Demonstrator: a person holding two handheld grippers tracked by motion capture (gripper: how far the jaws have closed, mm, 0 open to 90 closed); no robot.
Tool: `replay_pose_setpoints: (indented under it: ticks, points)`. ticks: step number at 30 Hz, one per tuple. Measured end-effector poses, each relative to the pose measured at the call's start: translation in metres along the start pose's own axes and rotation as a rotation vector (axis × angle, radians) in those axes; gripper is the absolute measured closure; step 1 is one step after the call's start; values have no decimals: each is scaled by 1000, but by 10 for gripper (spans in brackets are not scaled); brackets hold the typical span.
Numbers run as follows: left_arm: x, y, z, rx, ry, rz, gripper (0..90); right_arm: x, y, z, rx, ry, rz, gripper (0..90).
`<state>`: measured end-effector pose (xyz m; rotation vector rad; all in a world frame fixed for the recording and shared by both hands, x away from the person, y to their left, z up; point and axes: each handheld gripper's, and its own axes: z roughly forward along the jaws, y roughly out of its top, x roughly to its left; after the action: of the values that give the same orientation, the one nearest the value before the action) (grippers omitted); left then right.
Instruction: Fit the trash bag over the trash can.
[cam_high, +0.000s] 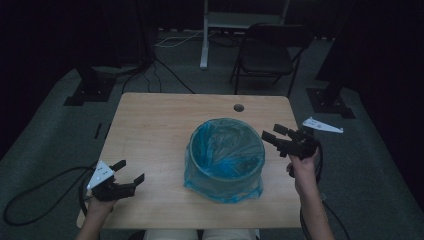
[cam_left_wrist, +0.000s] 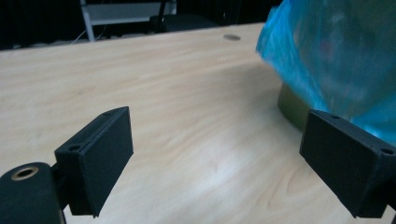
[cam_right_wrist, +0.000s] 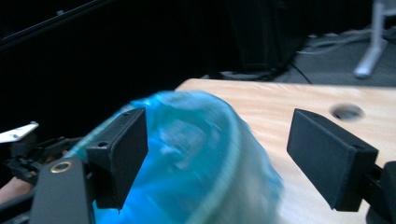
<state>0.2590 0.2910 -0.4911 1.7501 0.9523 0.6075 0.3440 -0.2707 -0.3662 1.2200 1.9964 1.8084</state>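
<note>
A round bin lined with a blue plastic bag (cam_high: 226, 155) stands in the middle of the wooden table (cam_high: 150, 130). The bag's edge drapes over the rim and down the sides. My left gripper (cam_high: 129, 172) is open near the table's front left corner, well apart from the bin, with the bag (cam_left_wrist: 336, 60) at its right. My right gripper (cam_high: 272, 134) is open just right of the bin's rim, held above the table. Its jaws frame the bag (cam_right_wrist: 196, 158), with nothing between them. My left gripper (cam_right_wrist: 21, 154) also appears far off in the right gripper view.
A round hole (cam_high: 238, 107) is in the table near its far edge. A folding chair (cam_high: 267, 55) and a white stand (cam_high: 205, 35) sit beyond the table. Cables (cam_high: 30, 200) trail on the floor at left. A white plate (cam_high: 322, 125) lies on the floor at right.
</note>
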Motion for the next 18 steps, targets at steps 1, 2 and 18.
replay_pose_setpoints:
  ticks: [1, 2, 18]
  points:
    - [0, -3, -3, 10, 14, 22, 102, 3, 5, 5, 2, 13, -15, 200]
    - [-1, -6, -5, 16, 19, 39, 102, 7, 10, 10, 13, 28, -30, 199]
    - [2, -24, -11, -3, -17, 6, 102, 49, 36, 75, 162, 203, -163, 199]
